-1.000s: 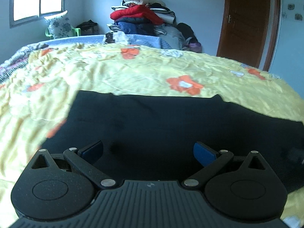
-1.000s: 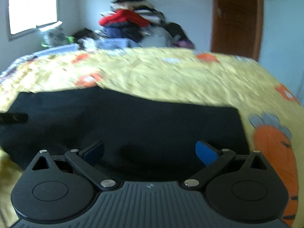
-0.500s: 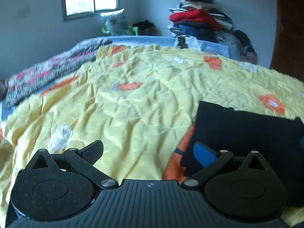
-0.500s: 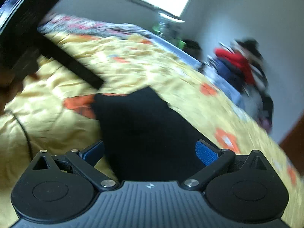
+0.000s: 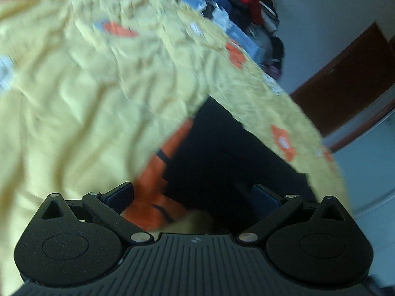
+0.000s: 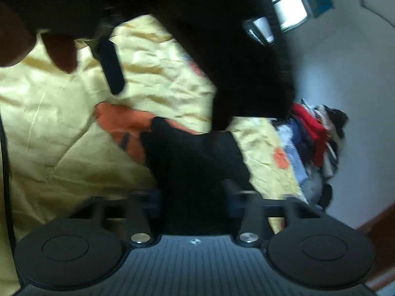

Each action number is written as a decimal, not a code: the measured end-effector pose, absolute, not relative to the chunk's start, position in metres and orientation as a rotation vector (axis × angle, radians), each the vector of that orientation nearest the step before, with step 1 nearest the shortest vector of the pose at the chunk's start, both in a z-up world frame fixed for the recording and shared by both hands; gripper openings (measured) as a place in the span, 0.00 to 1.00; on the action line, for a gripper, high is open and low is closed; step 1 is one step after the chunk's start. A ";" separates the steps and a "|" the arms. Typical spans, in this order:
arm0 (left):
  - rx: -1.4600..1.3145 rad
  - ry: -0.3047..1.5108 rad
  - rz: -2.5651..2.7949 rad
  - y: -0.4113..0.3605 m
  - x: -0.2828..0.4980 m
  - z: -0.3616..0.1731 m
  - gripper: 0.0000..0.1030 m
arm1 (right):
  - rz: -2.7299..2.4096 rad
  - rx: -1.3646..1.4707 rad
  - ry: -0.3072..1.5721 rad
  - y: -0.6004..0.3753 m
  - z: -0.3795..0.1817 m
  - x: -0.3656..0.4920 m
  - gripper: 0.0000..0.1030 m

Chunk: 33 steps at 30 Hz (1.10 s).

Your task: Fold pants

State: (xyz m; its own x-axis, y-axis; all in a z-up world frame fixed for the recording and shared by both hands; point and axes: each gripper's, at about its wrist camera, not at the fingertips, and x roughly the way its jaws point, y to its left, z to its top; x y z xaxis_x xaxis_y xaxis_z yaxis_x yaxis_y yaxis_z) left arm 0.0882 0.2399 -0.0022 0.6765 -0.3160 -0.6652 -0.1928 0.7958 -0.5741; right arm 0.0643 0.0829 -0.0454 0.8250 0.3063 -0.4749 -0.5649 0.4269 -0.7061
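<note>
Black pants (image 6: 195, 162): laid on yellow bedspread (image 6: 61, 153). Right gripper (image 6: 195, 197): jaws just drawn in, cloth clamped between. Left gripper (image 5: 195, 197): spread wide, nothing held.

Right tongs (image 6: 193, 197) just closing on pants (image 6: 192, 157)

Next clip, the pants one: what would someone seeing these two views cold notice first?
The black pants stand out most, dark on the yellow bedspread with its orange patches. In the right wrist view the right gripper has just been closing, with the cloth between its fingers, and more black cloth hangs across the top. In the left wrist view the left gripper is open at the pants' edge, with a heap of clothes against the far wall.
</note>
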 end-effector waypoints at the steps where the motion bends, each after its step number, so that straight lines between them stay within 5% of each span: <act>1: -0.707 0.853 -0.100 0.240 0.091 -0.006 0.99 | 0.559 -0.995 0.286 0.083 -0.048 0.065 0.22; 10: -1.059 0.802 -0.267 0.231 0.137 -0.034 0.95 | 0.663 -0.319 0.409 0.007 0.021 0.103 0.15; 15: -1.034 0.866 -0.218 0.219 0.159 -0.045 0.26 | 0.847 -0.179 0.471 -0.026 0.035 0.109 0.15; 17: -0.981 0.856 -0.204 0.216 0.157 -0.043 0.18 | 0.829 -0.096 0.462 -0.046 0.043 0.113 0.15; 25: -0.471 0.632 -0.123 0.156 0.122 0.017 0.15 | 0.596 -0.128 0.588 -0.036 0.010 0.163 0.15; 33: -0.249 0.444 -0.218 0.068 0.091 0.080 0.16 | 0.612 0.119 0.415 -0.106 0.048 0.120 0.15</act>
State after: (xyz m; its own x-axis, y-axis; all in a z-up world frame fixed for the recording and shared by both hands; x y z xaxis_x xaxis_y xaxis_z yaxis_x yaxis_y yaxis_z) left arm 0.0911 0.0684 0.0800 0.8809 -0.2606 -0.3951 0.1530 0.9467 -0.2833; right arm 0.1200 -0.1057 0.0484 0.7393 0.5798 -0.3425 -0.5325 0.8147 0.2295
